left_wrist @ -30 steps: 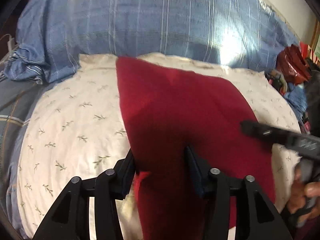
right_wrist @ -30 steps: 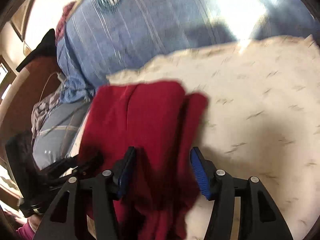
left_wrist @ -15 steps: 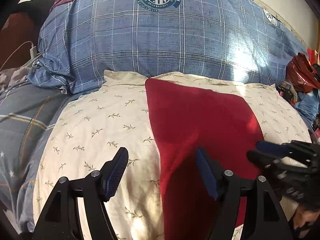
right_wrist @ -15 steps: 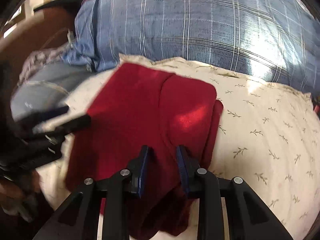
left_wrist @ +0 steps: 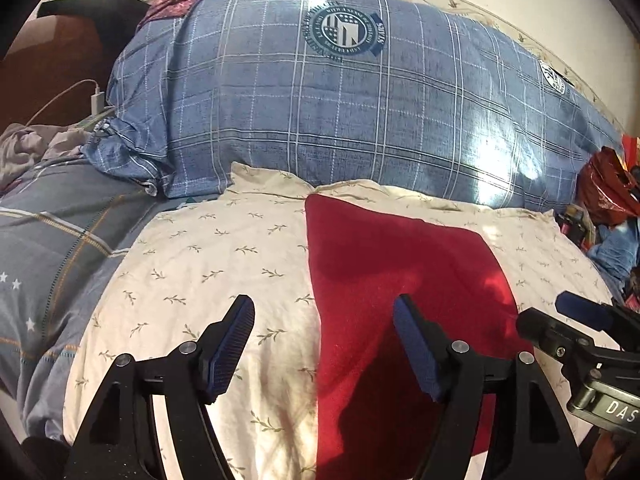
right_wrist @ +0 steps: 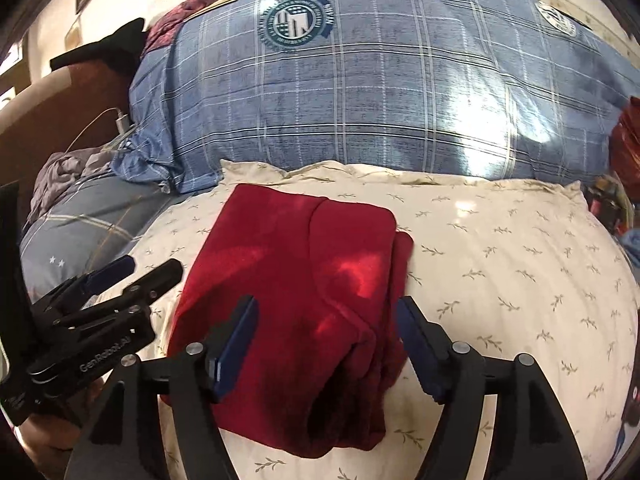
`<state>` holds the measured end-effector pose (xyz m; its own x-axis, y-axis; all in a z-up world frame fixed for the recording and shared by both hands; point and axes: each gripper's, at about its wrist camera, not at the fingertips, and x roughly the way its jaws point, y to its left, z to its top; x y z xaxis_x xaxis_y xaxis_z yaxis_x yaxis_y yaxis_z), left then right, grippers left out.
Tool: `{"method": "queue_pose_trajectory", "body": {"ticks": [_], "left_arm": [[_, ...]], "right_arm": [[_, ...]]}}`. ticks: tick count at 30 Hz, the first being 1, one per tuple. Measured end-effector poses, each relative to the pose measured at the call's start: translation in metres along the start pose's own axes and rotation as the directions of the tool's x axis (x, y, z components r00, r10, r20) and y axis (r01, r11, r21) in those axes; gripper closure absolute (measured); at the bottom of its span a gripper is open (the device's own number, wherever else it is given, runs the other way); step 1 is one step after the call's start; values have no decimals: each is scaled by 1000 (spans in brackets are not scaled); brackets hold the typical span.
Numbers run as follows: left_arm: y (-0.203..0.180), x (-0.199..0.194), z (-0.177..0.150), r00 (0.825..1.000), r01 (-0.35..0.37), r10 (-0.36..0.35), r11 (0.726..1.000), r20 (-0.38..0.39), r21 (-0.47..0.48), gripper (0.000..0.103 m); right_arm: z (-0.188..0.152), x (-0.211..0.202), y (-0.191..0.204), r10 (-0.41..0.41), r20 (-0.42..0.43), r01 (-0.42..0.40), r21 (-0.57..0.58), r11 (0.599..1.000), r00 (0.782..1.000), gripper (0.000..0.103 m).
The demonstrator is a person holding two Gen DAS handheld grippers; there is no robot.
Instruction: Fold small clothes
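On the bed: a red garment [right_wrist: 304,280] is seen lying folded on a cream pillow [right_wrist: 500,280] printed with small leaf sprigs.
Garment shape: a rough rectangle is formed, with a second layer folded over the top and an extra edge showing along its right side in the right wrist view.
Garment place: it is laid toward the left half of the pillow in the right wrist view, toward the right half [left_wrist: 400,280] in the left wrist view.
Left gripper [left_wrist: 324,344]: its fingers are held spread wide; nothing is pinched. One blue-padded finger [left_wrist: 232,344] is seen over bare pillow [left_wrist: 192,288], the other over the garment's left part; contact with the cloth cannot be told.
Right gripper [right_wrist: 326,346]: its jaws are opening at this moment, and the fingers are already spread. The near end of the garment is framed between the pads [right_wrist: 236,344], but it is not pressed by them.
Grippers together: each is caught at the edge of the other's view, the left one [right_wrist: 132,276] low on the left, the right one [left_wrist: 560,316] low on the right, both beside the garment.
Behind the pillow: a large blue checked pillow [left_wrist: 360,120] with a round crest is propped up, touching the cream pillow's far edge.
Left side: a grey-blue quilt [left_wrist: 52,248] with stars is spread, and a white charger with cable [left_wrist: 98,100] is seen above it.
Right edge: a red bag [left_wrist: 604,188] and a clutter of items are glimpsed.
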<state>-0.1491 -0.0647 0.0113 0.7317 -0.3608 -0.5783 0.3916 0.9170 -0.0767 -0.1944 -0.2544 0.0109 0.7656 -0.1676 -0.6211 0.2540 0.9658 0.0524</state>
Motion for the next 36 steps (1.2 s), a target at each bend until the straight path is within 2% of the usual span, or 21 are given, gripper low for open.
{"method": "queue_pose_trajectory", "body": {"ticks": [5,8,18,36], "left_arm": [[0,-9,-1,1000,-8,8,1000,17,10,31],[2,-12,-1,1000,18,-18,1000,-5,1,31],[5,-26,-1,999,-24,23,999,39,28,31],[3,-24,-2,999,-34,32,999,32,42,31]], "right_arm": [[-5,-4,-4,-37,10,37,24,999,999,25],[-6,-5,-2,-34,10,34,37,999,999,25],[-4,-9,12,-35,21,35,4,999,999,24],[-5,-3,9,-46,3,46,11,999,999,24]]}}
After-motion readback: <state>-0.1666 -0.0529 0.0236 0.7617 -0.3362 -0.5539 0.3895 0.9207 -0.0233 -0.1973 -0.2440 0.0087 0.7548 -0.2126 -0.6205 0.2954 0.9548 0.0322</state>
